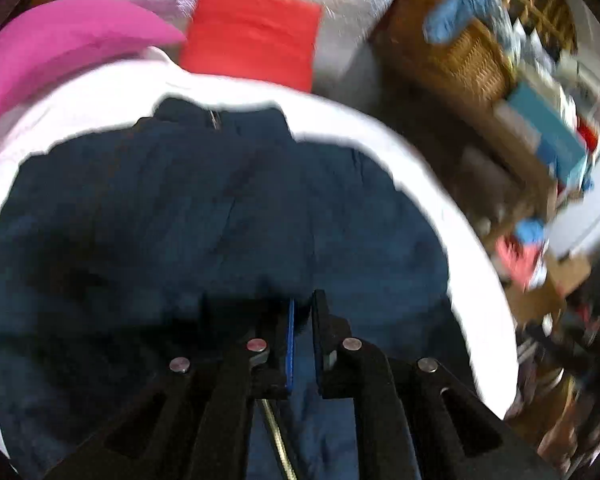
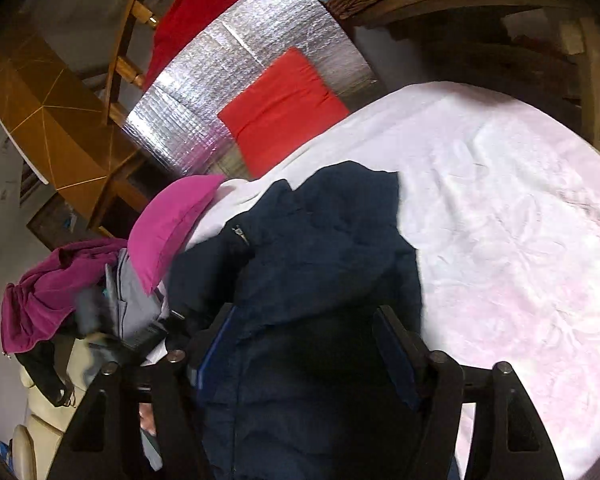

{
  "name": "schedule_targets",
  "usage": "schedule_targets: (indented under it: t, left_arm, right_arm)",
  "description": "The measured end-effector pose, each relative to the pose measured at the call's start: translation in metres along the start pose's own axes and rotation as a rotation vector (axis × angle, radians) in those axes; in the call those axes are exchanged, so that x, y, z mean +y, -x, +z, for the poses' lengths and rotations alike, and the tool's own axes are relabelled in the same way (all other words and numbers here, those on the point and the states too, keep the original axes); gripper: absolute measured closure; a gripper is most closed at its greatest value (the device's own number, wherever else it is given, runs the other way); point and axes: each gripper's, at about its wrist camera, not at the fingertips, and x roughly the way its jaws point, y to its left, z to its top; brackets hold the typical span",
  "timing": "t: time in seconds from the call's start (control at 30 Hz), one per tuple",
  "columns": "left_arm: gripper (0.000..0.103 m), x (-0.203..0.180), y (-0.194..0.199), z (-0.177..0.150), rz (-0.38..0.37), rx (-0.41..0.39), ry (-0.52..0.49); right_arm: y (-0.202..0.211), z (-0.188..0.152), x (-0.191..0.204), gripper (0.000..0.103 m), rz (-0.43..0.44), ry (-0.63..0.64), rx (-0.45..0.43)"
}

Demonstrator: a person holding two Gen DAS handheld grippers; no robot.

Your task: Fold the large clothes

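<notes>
The left gripper (image 1: 302,320) is nearly shut, w/ just a thin gap between its black fingers. Dark blue cloth is showing in that gap, so it's prob. pinching an edge of the jacket (image 1: 204,216), but that view is blurry and I can't tell for sure. The right gripper (image 2: 300,344) is standing wide, and its jaws are sitting on both sides of a puffy bit of jacket w/o squeezing it.

The jacket is lying on the white sheet (image 2: 520,220), spread flat so it can be folded. In the left view its collar is pointing to 12 o'clock. The pink pillow (image 1: 60,40) is at 10 o'clock and the red cushion (image 1: 252,36) at 12, both pushed off to the far side, prob. to keep room for folding. I think one hand is pulling an edge over while the other is getting ready to grab.
</notes>
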Motion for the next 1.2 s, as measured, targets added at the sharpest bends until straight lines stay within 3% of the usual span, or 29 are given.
schedule_targets:
  t: [0.07,0.1,0.13,0.27,0.37,0.5,0.67,0.83,0.93,1.07,1.1,1.2]
  left_arm:
    - [0.071,0.003,0.022,-0.007,-0.007,-0.022,-0.015]
    - [0.046,0.008,0.037,-0.01,-0.023,-0.05,-0.006]
    - [0.032,0.018,0.052,-0.01,-0.04,-0.087,0.012]
    - [0.03,0.08,0.109,-0.004,-0.066,-0.226,0.143]
    - [0.028,0.143,0.117,-0.005,0.054,-0.276,0.343]
    - [0.03,0.196,0.1,-0.006,0.143,-0.226,0.527]
    - [0.03,0.206,0.078,0.006,0.207,-0.169,0.576]
    - [0.03,0.206,0.054,0.007,0.275,-0.066,0.549]
    - [0.03,0.201,0.047,0.0,0.286,-0.048,0.539]
    - [0.03,0.2,0.046,0.001,0.289,-0.049,0.541]
    - [0.03,0.2,0.048,-0.002,0.29,-0.05,0.539]
    - [0.03,0.198,0.047,-0.002,0.287,-0.062,0.541]
  right_arm:
    - [0.001,-0.003,-0.001,0.017,-0.012,0.008,-0.004]
    - [-0.001,-0.004,-0.001,0.016,-0.013,0.013,0.004]
    - [-0.005,-0.005,0.001,0.016,-0.021,0.024,0.022]
    - [-0.036,-0.006,0.024,0.016,-0.039,0.107,0.103]
    - [-0.067,-0.008,0.063,0.014,-0.052,0.225,0.156]
    - [-0.116,-0.018,0.117,0.007,-0.101,0.427,0.212]
    - [-0.168,-0.041,0.174,0.007,-0.23,0.744,0.224]
    - [-0.209,-0.047,0.198,0.009,-0.343,0.886,0.209]
    - [-0.201,-0.017,0.181,0.02,-0.311,0.716,0.139]
    - [-0.166,0.033,0.105,0.02,-0.164,0.244,0.049]
    - [-0.156,0.041,0.07,0.019,-0.086,0.079,0.046]
    - [-0.152,0.041,0.013,0.017,0.025,-0.128,0.105]
